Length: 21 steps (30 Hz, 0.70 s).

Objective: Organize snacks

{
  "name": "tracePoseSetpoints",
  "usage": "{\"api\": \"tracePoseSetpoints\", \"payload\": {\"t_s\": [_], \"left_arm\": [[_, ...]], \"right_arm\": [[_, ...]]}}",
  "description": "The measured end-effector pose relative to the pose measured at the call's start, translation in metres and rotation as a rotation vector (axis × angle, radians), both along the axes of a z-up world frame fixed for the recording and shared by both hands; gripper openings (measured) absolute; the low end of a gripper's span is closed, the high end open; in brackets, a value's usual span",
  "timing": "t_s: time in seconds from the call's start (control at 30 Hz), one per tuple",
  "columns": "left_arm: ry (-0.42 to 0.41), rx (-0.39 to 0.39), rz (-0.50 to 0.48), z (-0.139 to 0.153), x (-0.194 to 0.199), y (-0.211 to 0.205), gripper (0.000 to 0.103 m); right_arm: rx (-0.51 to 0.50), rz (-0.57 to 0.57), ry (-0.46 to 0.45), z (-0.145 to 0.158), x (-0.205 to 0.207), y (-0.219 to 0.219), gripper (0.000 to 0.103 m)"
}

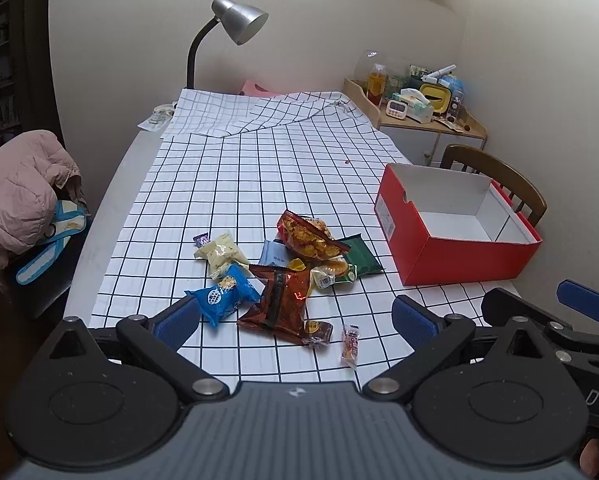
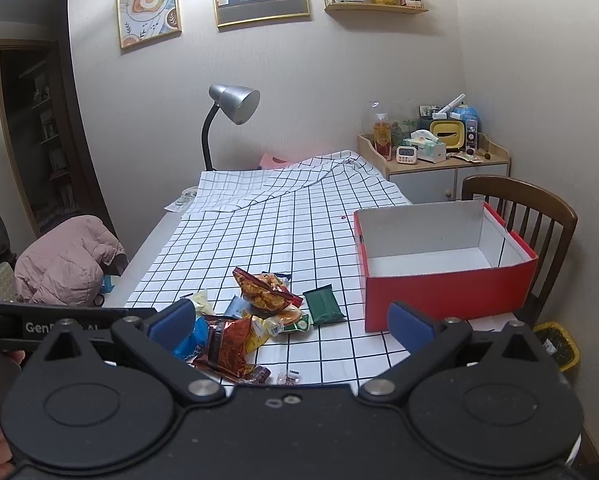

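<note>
Red cardboard box [image 1: 455, 256], open-topped with a white interior, stands at 3 o'clock of the snack pile on the checked cloth [image 1: 259, 168] covering the counter. Pile, loose and overlapping: blue packet [image 1: 223, 296], brown-red packet [image 1: 279, 300], clear orange snack bag [image 1: 309, 238], green packet [image 1: 361, 256], cream packet [image 1: 221, 254]; small candy [image 1: 349, 346] apart at 6 o'clock. Left tool [image 1: 295, 318]: fingers spread, holding nothing. Right tool [image 2: 291, 322]: fingers spread, holding nothing, above the pile's near edge.
</note>
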<state>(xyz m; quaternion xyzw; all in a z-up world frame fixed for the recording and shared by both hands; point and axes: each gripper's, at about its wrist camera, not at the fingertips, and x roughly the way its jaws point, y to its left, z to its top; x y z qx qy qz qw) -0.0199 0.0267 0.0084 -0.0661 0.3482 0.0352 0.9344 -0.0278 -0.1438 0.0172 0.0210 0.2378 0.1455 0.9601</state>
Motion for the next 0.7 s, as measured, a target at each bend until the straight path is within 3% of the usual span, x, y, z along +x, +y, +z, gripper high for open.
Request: {"api": "tracePoseSetpoints", "payload": {"t_s": [0.7], "left_arm": [[-0.024,-0.005,-0.001,0.0028,-0.0040,0.0087,0.103]], "right_arm": [[-0.008,-0.001,-0.012,0.0037,-0.0062,0.0095,0.103]]}}
